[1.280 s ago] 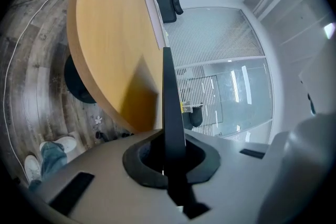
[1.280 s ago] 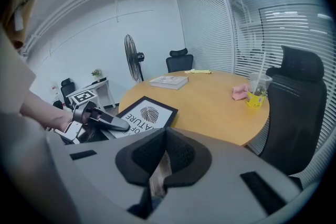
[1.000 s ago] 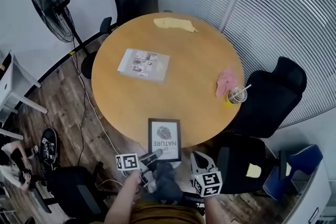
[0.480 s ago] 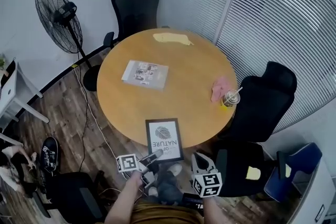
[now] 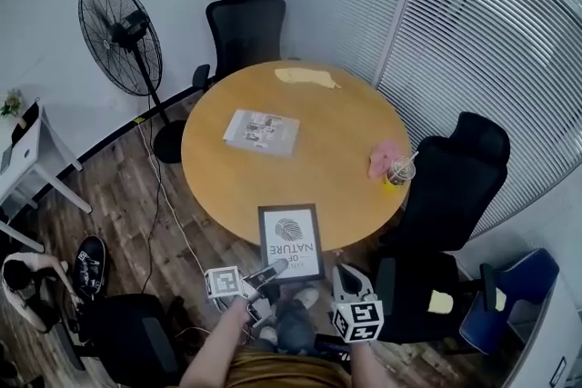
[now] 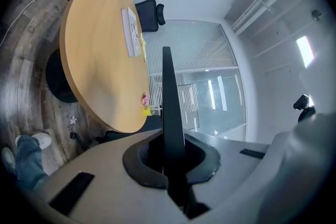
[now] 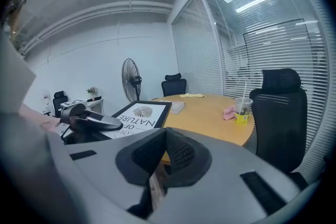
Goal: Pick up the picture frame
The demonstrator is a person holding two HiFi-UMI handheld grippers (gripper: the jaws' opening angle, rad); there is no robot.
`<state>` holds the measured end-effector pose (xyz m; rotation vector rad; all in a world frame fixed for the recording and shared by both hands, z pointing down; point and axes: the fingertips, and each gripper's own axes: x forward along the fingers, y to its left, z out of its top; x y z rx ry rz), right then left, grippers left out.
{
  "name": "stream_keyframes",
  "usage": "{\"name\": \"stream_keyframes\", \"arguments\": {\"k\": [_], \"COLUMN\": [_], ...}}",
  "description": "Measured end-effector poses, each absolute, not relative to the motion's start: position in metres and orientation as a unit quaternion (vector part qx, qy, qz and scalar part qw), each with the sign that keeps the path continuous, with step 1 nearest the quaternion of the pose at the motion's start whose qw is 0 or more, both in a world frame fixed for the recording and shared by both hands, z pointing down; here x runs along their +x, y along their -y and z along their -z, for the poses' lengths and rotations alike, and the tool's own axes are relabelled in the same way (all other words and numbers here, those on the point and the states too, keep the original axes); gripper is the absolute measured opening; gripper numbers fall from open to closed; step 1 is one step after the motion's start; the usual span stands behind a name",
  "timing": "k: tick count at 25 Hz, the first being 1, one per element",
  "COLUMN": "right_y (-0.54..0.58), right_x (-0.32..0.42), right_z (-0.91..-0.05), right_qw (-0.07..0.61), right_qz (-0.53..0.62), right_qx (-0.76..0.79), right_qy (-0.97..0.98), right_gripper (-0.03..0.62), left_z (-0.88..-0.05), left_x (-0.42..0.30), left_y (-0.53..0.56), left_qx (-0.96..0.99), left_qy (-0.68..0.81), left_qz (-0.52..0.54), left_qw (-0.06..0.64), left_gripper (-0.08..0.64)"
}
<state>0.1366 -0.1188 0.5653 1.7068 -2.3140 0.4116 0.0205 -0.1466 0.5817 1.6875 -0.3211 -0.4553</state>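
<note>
Left gripper view looks along the left gripper [image 6: 168,165], whose jaws are clamped on the thin black edge of the picture frame [image 6: 167,92], seen edge-on and running straight out from between the pads. In the head view this left gripper [image 5: 273,268] grips the picture frame [image 5: 291,241] at its near left corner; the frame faces up, its far end overlapping the near rim of the round wooden table [image 5: 273,186]. Just beside it, the right gripper [image 5: 340,272] holds nothing. The right gripper view shows its pads [image 7: 181,155] brought together at the tips with nothing between them. Farther out on the table lie a printed sheet [image 5: 262,131], a yellow cloth [image 5: 306,77], and a pink cloth [image 5: 382,157] beside a cup [image 5: 397,170] with a straw.
</note>
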Motion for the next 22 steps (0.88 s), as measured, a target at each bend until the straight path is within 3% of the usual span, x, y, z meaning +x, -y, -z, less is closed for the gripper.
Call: {"name": "stream_keyframes", "arguments": {"k": [22], "right_y": [0.082], "right_x": [0.110], "right_z": [-0.535], "right_qw": [0.096], "right_qz": [-0.094], "right_qx": [0.582], "right_qy": [0.802], "right_gripper": [0.012], "left_z": [-0.525], "left_x": [-0.008], "left_y": [0.100], "left_qx": [0.751], "left_qy": [0.130], "left_qz": [0.238], "left_qw": [0.602], "left_gripper": [0.035]}}
